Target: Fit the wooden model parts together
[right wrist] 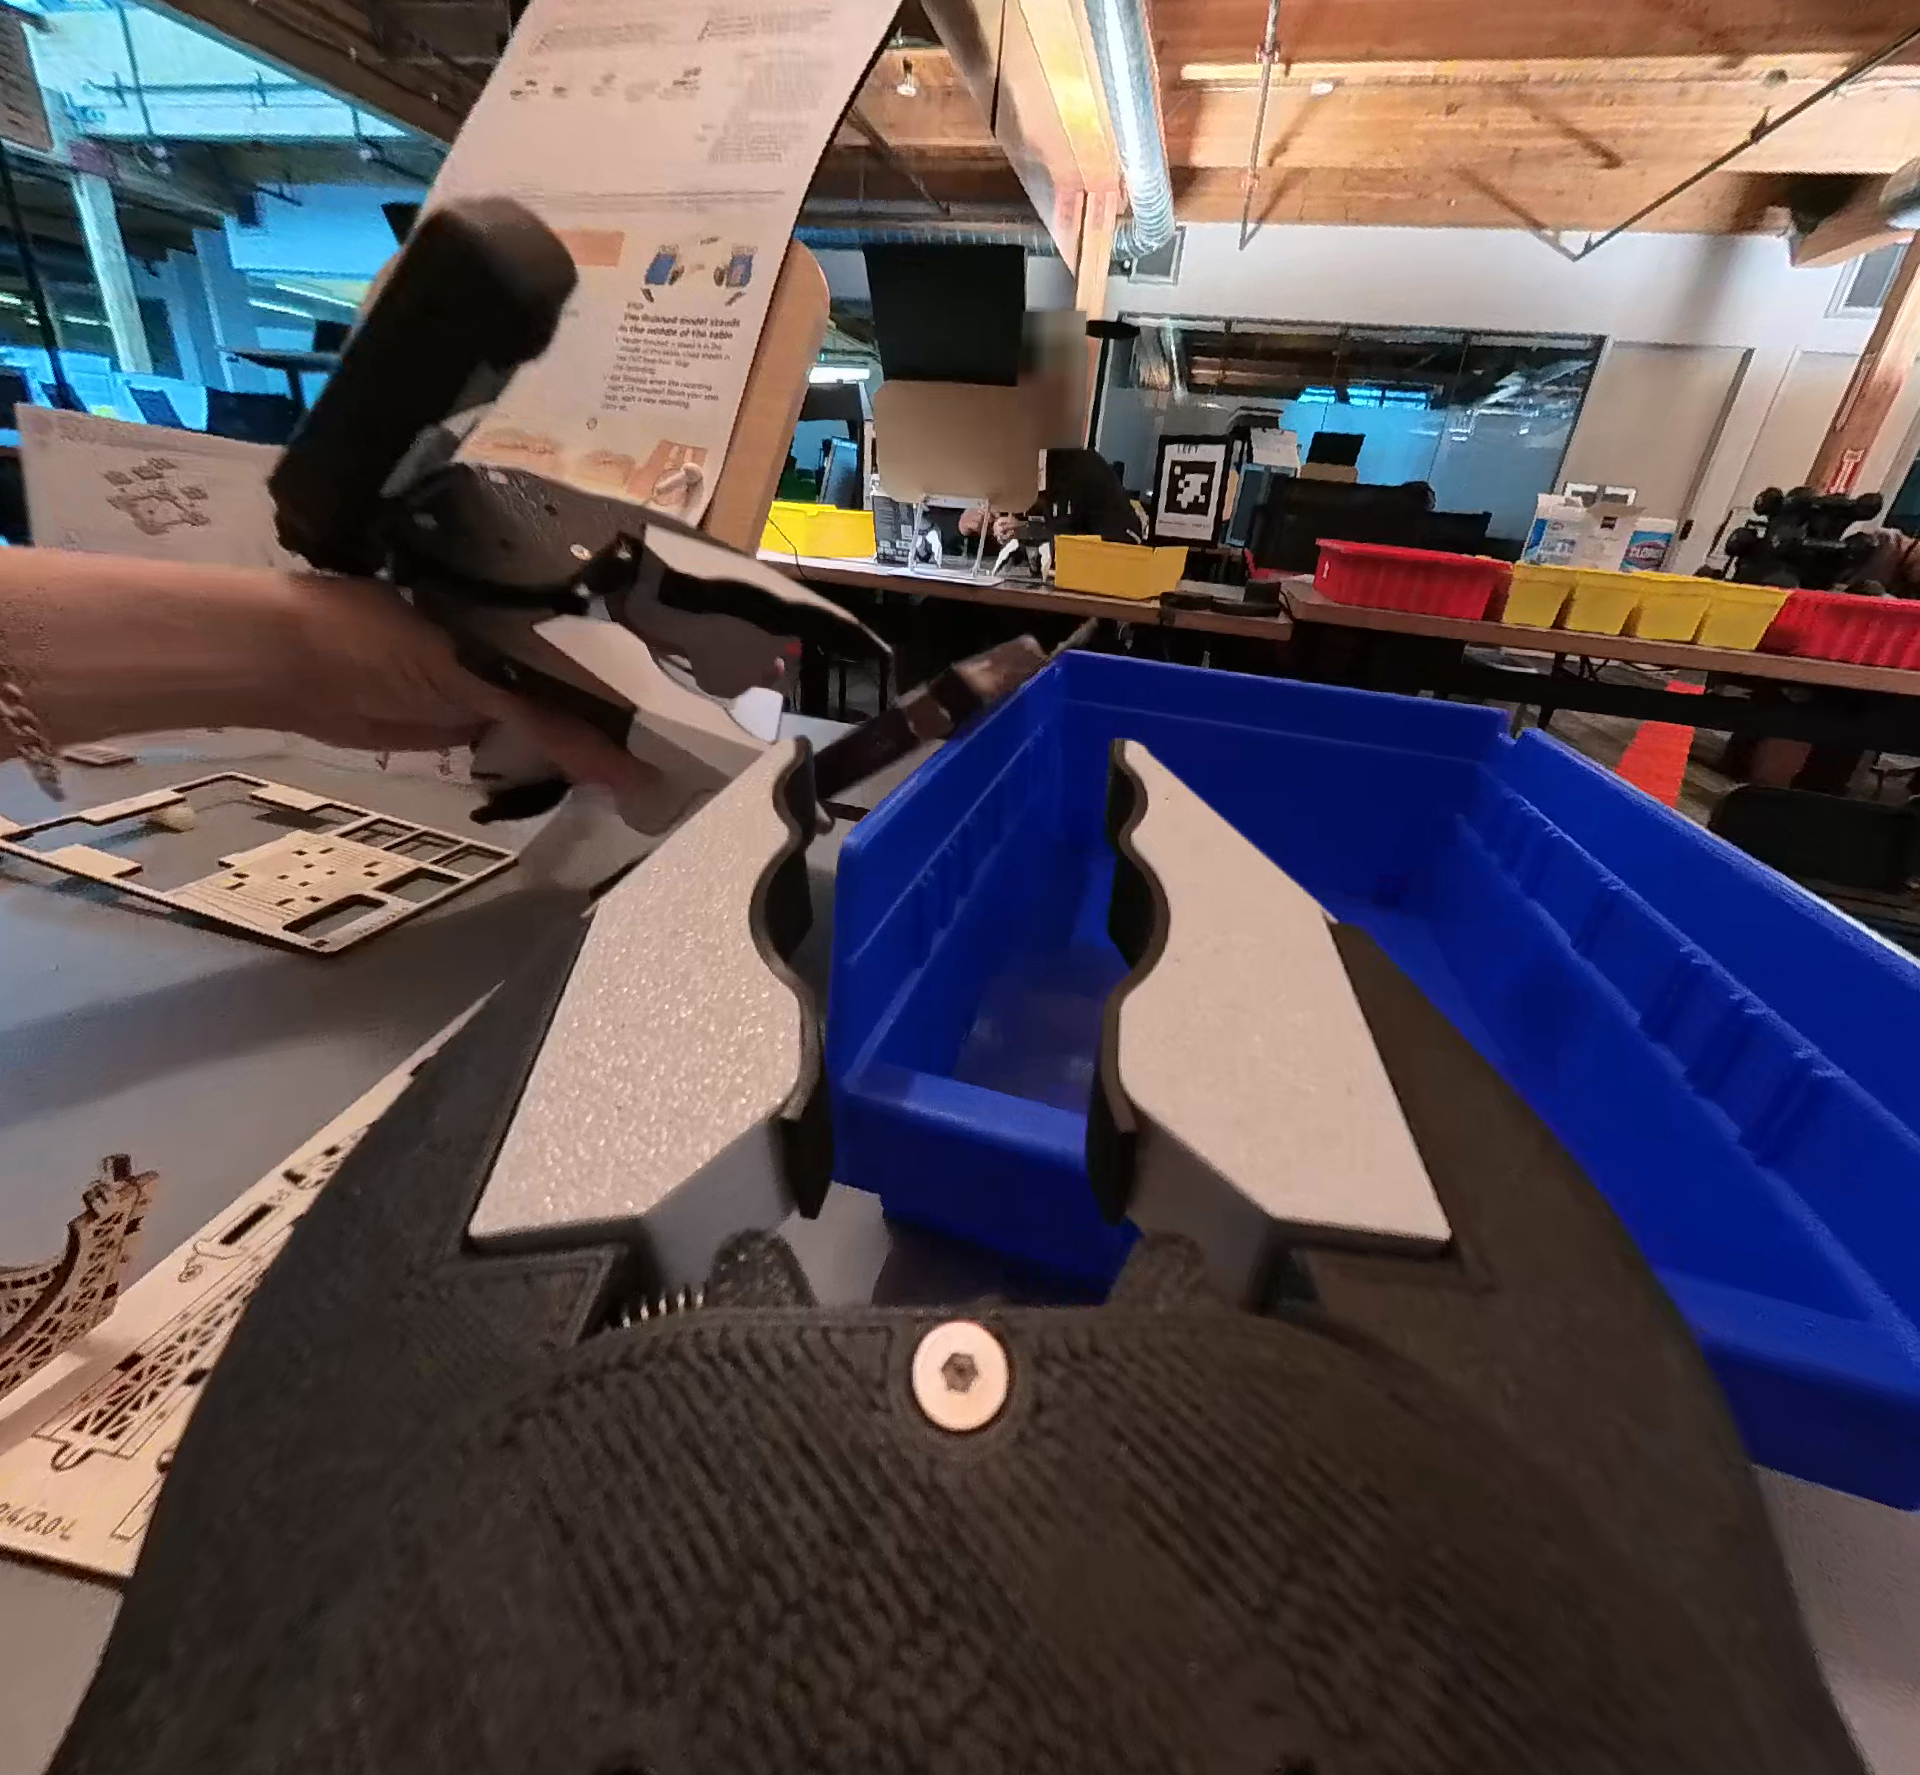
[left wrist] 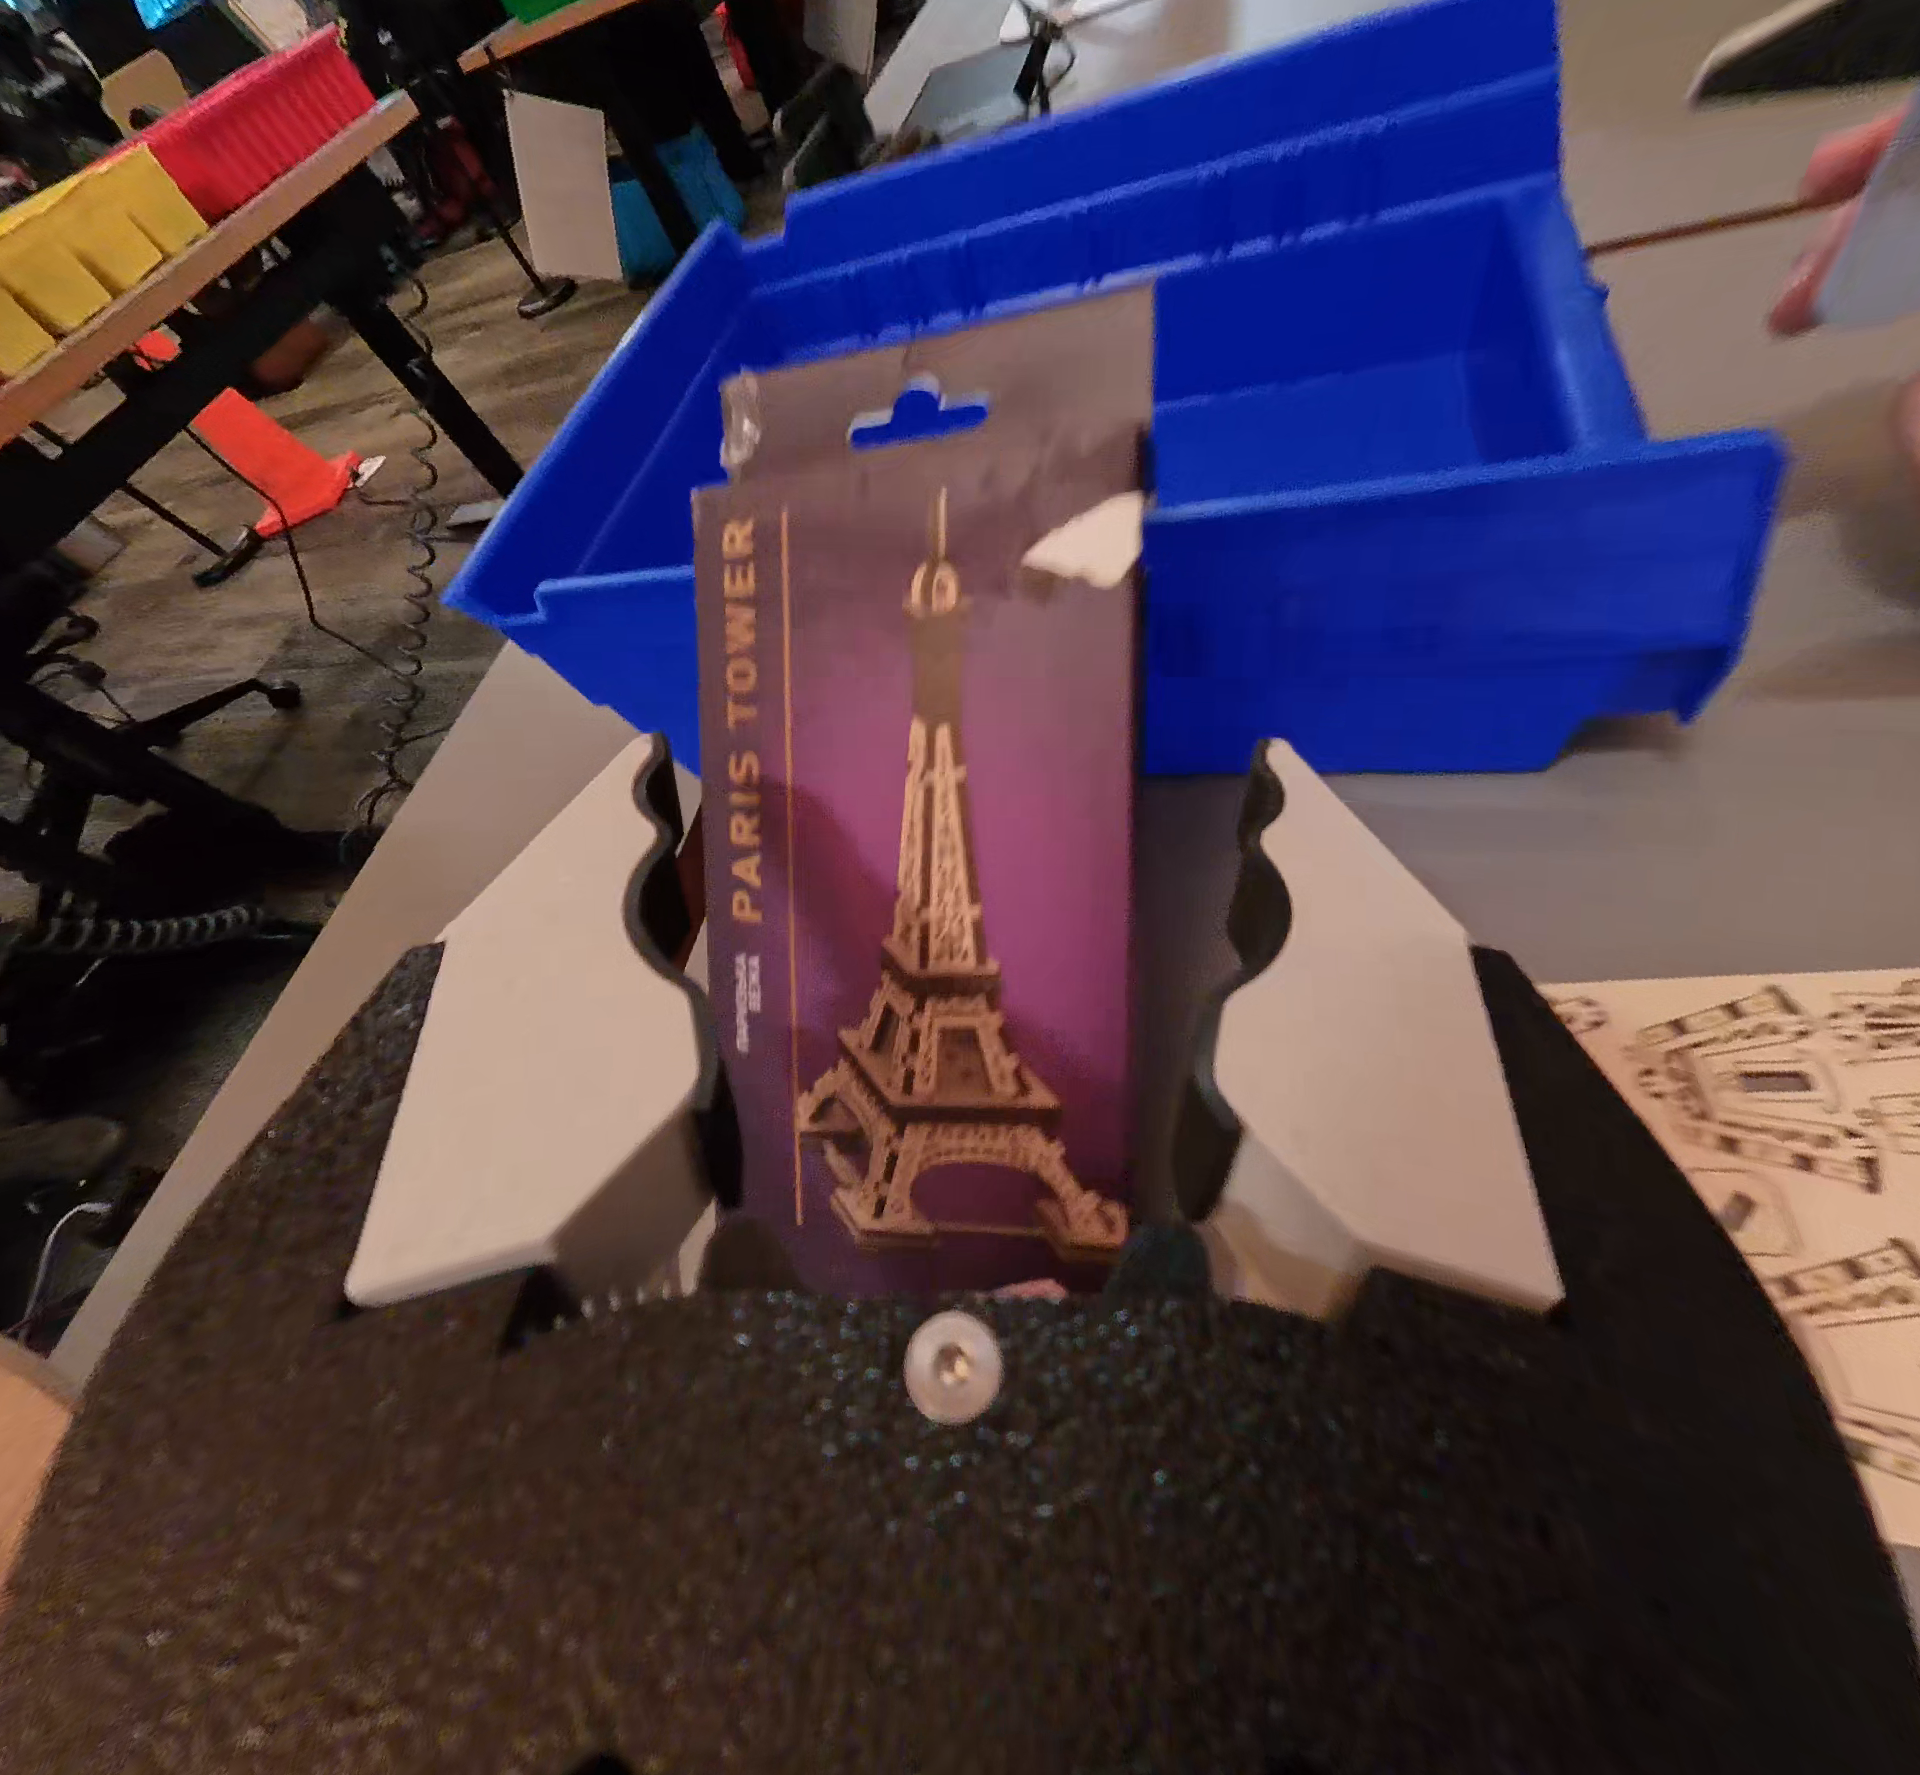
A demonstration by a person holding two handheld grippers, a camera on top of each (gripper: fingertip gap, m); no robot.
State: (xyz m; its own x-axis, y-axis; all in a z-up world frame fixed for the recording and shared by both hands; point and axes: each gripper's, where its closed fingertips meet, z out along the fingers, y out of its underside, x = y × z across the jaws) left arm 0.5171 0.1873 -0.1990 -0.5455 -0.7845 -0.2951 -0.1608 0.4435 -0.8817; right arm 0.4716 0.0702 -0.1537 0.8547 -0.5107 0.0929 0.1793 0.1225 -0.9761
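My left gripper (left wrist: pixel 956 749) is shut on a purple packaging card (left wrist: pixel 925 790) that bears a picture of a wooden tower. The card stands upright in front of a blue bin (left wrist: pixel 1455 582). In the right wrist view the left gripper (right wrist: pixel 727 624) is at the left in a person's hand, with the card's dark edge (right wrist: pixel 935 702) reaching to the bin's corner. My right gripper (right wrist: pixel 956 759) is open and empty just above the near end of the blue bin (right wrist: pixel 1558 946). Laser-cut wooden part sheets lie flat on the grey table (left wrist: pixel 1766 1154) (right wrist: pixel 270 863) (right wrist: pixel 104 1310).
A printed instruction sheet (right wrist: pixel 675 167) stands on a board behind the left gripper. The bin holds nothing that I can see. A blurred hand (left wrist: pixel 1839 198) shows at the upper right. Other tables with red and yellow bins (right wrist: pixel 1621 598) stand farther off.
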